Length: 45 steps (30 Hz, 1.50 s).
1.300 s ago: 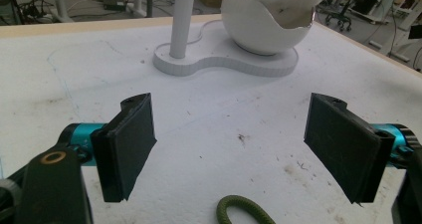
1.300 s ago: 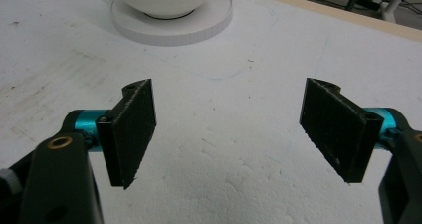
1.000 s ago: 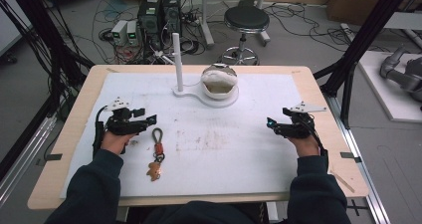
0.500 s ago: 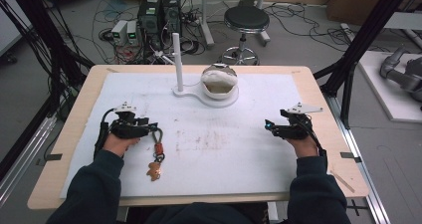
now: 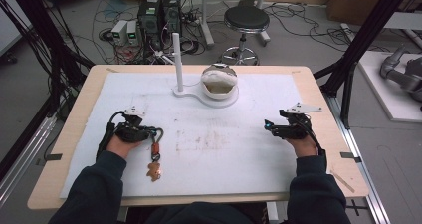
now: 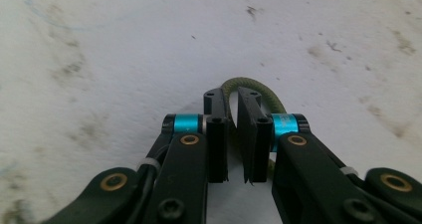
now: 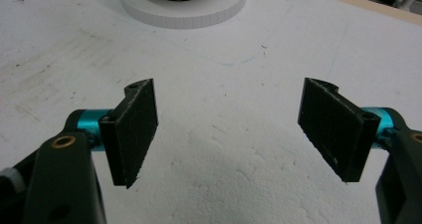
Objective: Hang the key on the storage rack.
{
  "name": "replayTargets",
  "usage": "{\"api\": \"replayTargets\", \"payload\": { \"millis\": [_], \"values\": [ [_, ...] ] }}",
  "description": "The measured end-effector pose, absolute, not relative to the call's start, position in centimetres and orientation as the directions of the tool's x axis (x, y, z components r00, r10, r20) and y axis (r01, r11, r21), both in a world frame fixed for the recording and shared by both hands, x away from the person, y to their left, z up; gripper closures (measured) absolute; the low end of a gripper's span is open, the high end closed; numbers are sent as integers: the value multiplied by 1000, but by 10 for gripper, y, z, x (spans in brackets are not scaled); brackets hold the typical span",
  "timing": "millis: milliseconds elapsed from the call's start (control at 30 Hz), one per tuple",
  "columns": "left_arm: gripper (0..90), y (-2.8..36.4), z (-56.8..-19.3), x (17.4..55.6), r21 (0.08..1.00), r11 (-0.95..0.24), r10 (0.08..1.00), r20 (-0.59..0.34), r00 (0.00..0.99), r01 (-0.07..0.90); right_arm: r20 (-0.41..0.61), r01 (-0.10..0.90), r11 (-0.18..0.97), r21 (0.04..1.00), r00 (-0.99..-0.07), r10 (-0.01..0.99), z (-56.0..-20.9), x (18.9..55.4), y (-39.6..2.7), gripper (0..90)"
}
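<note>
While the left gripper (image 5: 148, 133) sits at about eight o'clock on the white foam mat (image 5: 249, 179), its jaws are pinched nearly together around the olive-green cord loop (image 6: 259, 92) of a keychain (image 5: 156, 154). In the left gripper view, one strand of the loop passes between the black pads and the rest arcs out just beyond the tips. From there the keychain trails toward six o'clock: a reddish clasp, then a small tan charm (image 5: 155, 171) lying flat on the mat.

I judge the keychain light, and the cord soft and limp, so it should bend wherever it is pinched and the charm should dangle and swing once lifted. The cord is thin and could slide out of a loose pinch; the loop is still the sensible place to hold, since the clasp and charm are small, hard and flat to the mat.

At about four o'clock the right gripper (image 5: 269, 126) rests with its jaws spread wide and nothing between them. Near twelve o'clock stands a white post (image 5: 177, 59) on a round base (image 5: 191, 95), touching a white bowl (image 5: 219, 82), well apart from both grippers.
</note>
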<state>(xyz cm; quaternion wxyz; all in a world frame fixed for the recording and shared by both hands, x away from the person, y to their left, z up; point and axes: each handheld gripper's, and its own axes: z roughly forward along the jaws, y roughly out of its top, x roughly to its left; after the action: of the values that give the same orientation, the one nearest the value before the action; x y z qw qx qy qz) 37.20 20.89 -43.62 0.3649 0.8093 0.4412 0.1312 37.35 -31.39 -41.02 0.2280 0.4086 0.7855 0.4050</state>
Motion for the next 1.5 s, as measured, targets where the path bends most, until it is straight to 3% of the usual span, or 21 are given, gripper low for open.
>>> {"api": "replayTargets", "payload": {
  "millis": [167,300,333,400,500,767,867,933,1133,1333,1500],
  "values": [
    [838,218,-432,384,782,-315,848,-23,530,538,-30,454,341,823,-564,825,-410,373,-313,240],
    [830,221,-433,390,809,-266,866,-39,499,524,-35,462,354,813,-568,822,-412,374,-310,240],
    [781,221,-433,390,809,-266,866,-39,499,524,-37,462,358,811,-572,820,-412,373,-309,240],
    [520,219,-433,390,795,-249,879,-55,474,553,-38,461,361,811,-573,819,-412,373,-309,240],
    [463,217,-430,380,740,-234,899,-82,429,631,-34,463,354,813,-569,822,-411,373,-311,240],
    [464,209,-429,359,667,-230,921,-86,380,708,-19,466,335,819,-562,827,-410,373,-315,240],
    [517,199,-433,351,651,-258,917,-68,393,714,-22,463,341,818,-567,823,-411,373,-314,241],
    [529,191,-435,347,651,-310,913,0,409,693,-24,465,345,816,-569,822,-411,374,-312,245],
    [692,195,-434,350,652,-322,896,-25,444,687,-30,461,350,815,-570,821,-411,373,-311,247],
    [703,202,-430,356,696,-265,891,-88,446,667,-29,457,346,820,-569,822,-410,373,-314,247],
    [705,201,-413,352,808,-235,880,-59,472,540,-26,461,340,820,-563,826,-410,372,-315,247]
  ]
}}
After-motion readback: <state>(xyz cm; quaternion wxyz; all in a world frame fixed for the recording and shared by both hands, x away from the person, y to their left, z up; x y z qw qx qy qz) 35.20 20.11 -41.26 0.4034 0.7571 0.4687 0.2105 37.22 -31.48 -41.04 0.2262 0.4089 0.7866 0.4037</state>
